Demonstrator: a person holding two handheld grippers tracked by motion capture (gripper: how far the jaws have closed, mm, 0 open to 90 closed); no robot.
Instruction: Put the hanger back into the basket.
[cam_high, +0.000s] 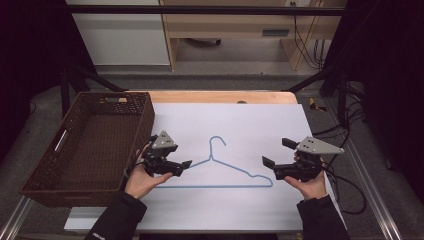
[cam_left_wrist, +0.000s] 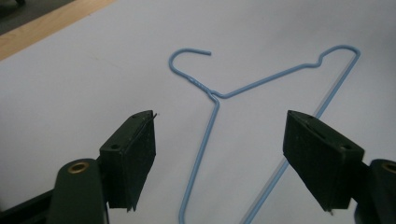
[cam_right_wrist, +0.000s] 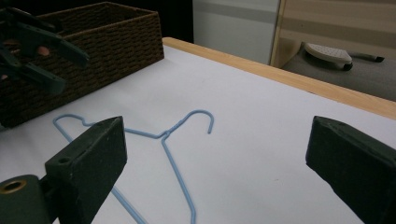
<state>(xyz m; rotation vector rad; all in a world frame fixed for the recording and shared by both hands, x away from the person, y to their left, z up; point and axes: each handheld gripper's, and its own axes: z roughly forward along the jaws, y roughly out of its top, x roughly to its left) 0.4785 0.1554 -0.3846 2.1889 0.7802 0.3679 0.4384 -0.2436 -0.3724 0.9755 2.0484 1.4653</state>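
A blue wire hanger (cam_high: 220, 187) lies flat on the white sheet (cam_high: 250, 120), hook pointing away from me. My left gripper (cam_high: 182, 168) hovers open at the hanger's left shoulder. In the left gripper view it (cam_left_wrist: 220, 140) straddles the hanger (cam_left_wrist: 212, 116) from above with nothing between its pads. My right gripper (cam_high: 274, 151) stands open just right of the hanger's right end. The right gripper view has it (cam_right_wrist: 217, 140) wide apart, the hanger (cam_right_wrist: 163, 135) lying ahead and the left gripper (cam_right_wrist: 42, 51) farther off at top left.
A dark brown woven basket (cam_high: 145, 120) stands at the table's left side, seen too in the right gripper view (cam_right_wrist: 116, 37). The wooden table edge (cam_high: 220, 96) runs along the back. Cables (cam_high: 350, 195) trail off the right side.
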